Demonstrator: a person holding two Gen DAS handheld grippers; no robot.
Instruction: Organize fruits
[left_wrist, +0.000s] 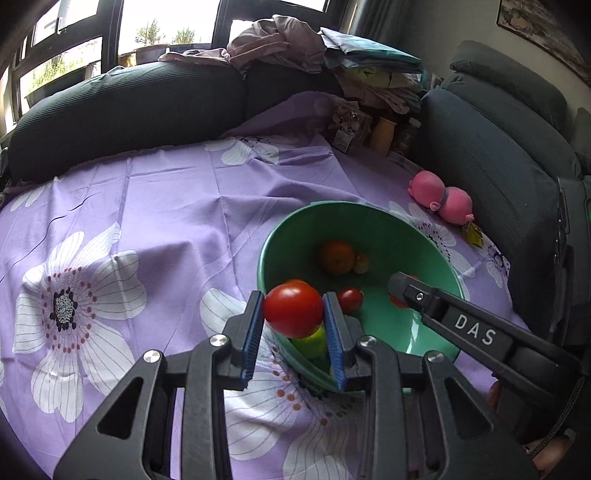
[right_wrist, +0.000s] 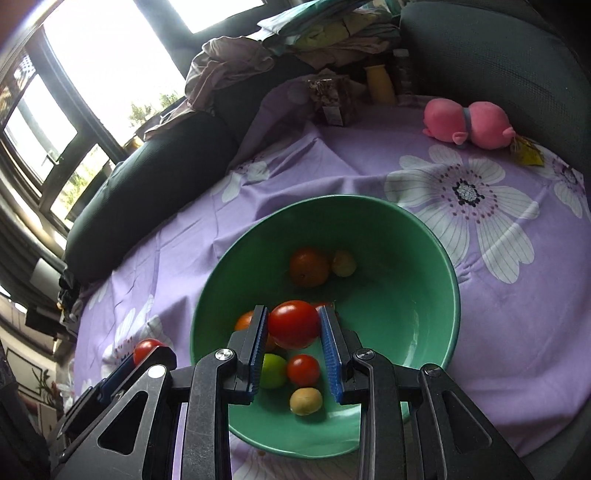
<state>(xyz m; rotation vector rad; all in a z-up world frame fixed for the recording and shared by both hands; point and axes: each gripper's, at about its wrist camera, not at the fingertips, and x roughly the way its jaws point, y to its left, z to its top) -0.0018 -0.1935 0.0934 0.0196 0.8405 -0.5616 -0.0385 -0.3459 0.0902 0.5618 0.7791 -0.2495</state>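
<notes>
A green bowl (left_wrist: 391, 240) (right_wrist: 406, 258) sits on a purple flowered cloth and holds several fruits: an orange (right_wrist: 308, 266), a small yellow fruit (right_wrist: 343, 263), a lime (right_wrist: 274, 370), a small tomato (right_wrist: 303, 370) and a yellow-brown fruit (right_wrist: 306, 401). My left gripper (left_wrist: 293, 314) is shut on a red tomato (left_wrist: 293, 309) at the bowl's near-left rim. My right gripper (right_wrist: 293, 326) is shut on another red tomato (right_wrist: 293, 324) above the bowl's inside. The right gripper also shows in the left wrist view (left_wrist: 400, 288), reaching over the bowl.
A pink plush toy (left_wrist: 441, 197) (right_wrist: 469, 123) lies beyond the bowl by the dark sofa cushions (left_wrist: 122, 110). A heap of clothes (left_wrist: 280, 44), a packet (right_wrist: 330, 99) and a yellow bottle (right_wrist: 380, 85) stand at the back. The cloth (left_wrist: 129, 229) spreads left of the bowl.
</notes>
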